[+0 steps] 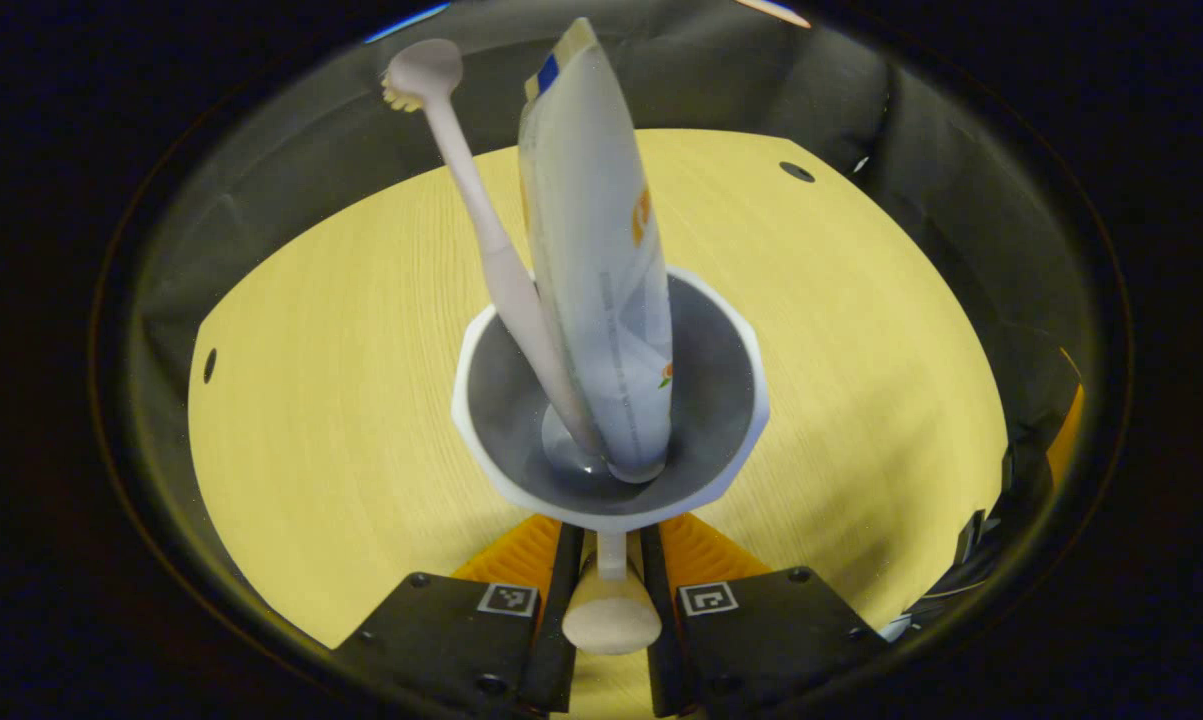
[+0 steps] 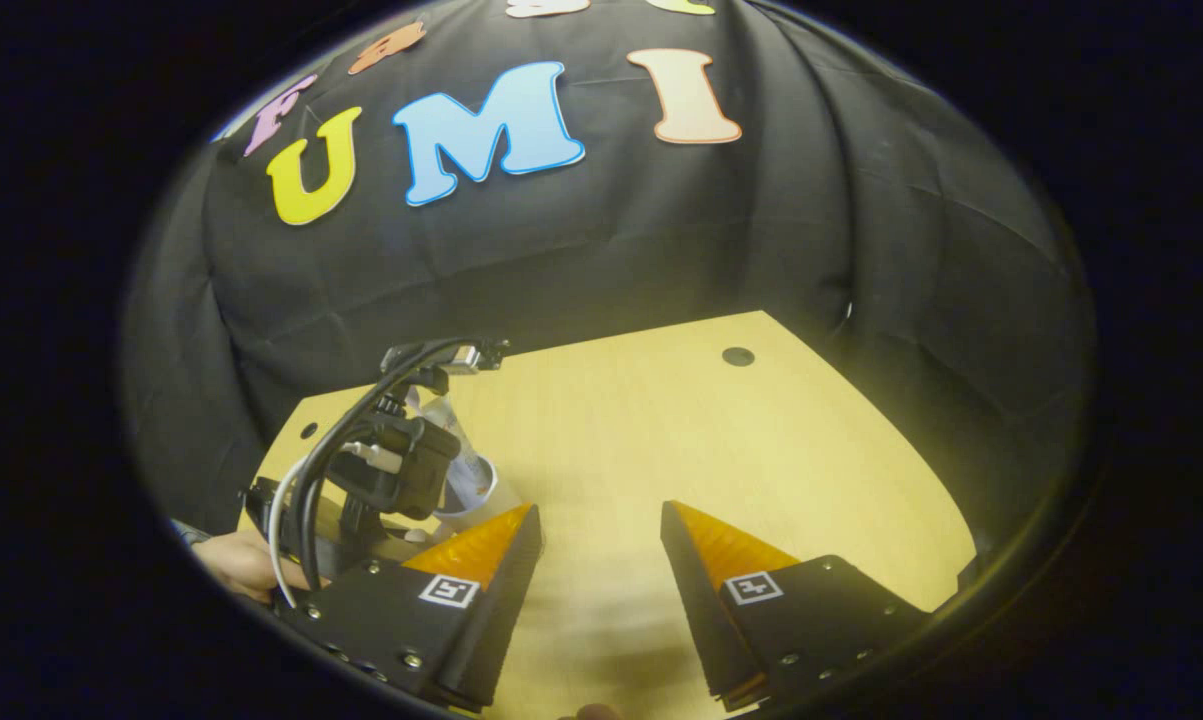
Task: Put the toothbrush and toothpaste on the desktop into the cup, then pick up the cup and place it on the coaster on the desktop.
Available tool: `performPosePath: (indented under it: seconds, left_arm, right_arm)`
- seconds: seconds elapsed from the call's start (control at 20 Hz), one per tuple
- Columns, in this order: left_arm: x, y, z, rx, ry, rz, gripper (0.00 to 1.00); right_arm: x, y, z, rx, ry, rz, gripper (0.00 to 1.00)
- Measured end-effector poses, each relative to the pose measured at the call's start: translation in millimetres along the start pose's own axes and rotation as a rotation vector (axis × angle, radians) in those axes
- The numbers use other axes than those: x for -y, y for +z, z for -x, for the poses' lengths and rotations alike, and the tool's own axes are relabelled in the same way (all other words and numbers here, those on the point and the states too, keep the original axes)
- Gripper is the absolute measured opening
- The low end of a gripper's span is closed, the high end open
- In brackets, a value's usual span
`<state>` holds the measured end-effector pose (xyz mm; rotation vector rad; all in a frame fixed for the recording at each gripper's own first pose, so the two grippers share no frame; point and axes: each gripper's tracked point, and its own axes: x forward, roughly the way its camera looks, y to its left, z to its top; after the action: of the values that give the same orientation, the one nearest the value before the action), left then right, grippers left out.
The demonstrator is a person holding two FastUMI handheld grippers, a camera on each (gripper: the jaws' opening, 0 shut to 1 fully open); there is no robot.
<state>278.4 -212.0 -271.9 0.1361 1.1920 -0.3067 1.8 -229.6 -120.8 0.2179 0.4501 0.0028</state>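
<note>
Left tongs are clamped on the cup's handle, so the cup is held level and lifted clear of the desk; toothbrush and toothpaste are kept leaning inside it. Right tongs are held apart, empty, over the desk. The coaster cannot be made out, so carrying is judged underway.

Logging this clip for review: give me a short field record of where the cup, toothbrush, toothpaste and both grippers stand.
cup: held by its handle, over the desktop
toothbrush: standing in cup, head up
toothpaste: standing in cup, beside the toothbrush
left gripper: shut on cup handle
right gripper: open, holding nothing, above desktop
coaster: cannot tell
</note>
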Motion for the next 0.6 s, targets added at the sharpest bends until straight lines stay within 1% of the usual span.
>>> performPosePath:
  seconds: [0.05,0.1,0.15,0.2,0.25,0.3,0.35,0.4,0.45,0.5,0.55,0.6]
  left_arm:
    - [-2.6,14.3,0.4,-0.005,-0.008,0.0,0.4]
    - [-6.3,28.7,0.2,-0.009,-0.01,0.005,0.38]
    - [-10.3,43.7,0.8,-0.015,-0.013,0.01,0.45]
    - [-14.5,60.4,1.3,-0.016,-0.02,0.018,0.46]
    - [-16.7,77.8,2.5,-0.018,-0.035,0.026,0.39]
    - [-21.0,96.8,4.8,-0.014,-0.04,0.034,0.49]
    - [-24.8,117.0,7.1,-0.006,-0.049,0.04,0.56]
    - [-28.5,139.2,10.5,0.006,-0.058,0.044,0.61]
    - [-32.9,162.7,14.8,0.022,-0.066,0.044,0.76]
    - [-38.0,187.8,20.4,0.043,-0.07,0.044,0.81]
    - [-43.7,214.4,27.1,0.07,-0.075,0.045,0.81]
    - [-49.2,241.6,34.4,0.099,-0.082,0.048,0.83]
  right_arm:
    - [-0.1,0.7,0.1,0.002,0.0,-0.001,0.74]
    - [0.8,1.0,1.1,0.003,-0.001,-0.002,0.74]
    - [2.3,1.7,2.5,0.005,-0.002,-0.003,0.74]
    - [2.1,1.1,1.8,0.005,-0.003,-0.005,0.74]
    - [2.7,2.3,2.0,0.006,-0.004,-0.007,0.74]
    - [3.4,1.2,3.0,0.005,-0.004,-0.008,0.74]
    - [3.1,1.7,3.3,0.006,-0.003,-0.009,0.75]
    - [2.0,2.5,3.8,0.008,-0.002,-0.009,0.74]
    - [1.5,3.8,4.7,0.011,-0.001,-0.008,0.74]
    - [0.7,3.6,5.5,0.013,0.002,-0.005,0.74]
    - [-0.4,4.7,7.1,0.016,0.006,0.0,0.74]
    - [-1.8,6.3,7.9,0.021,0.009,0.007,0.74]
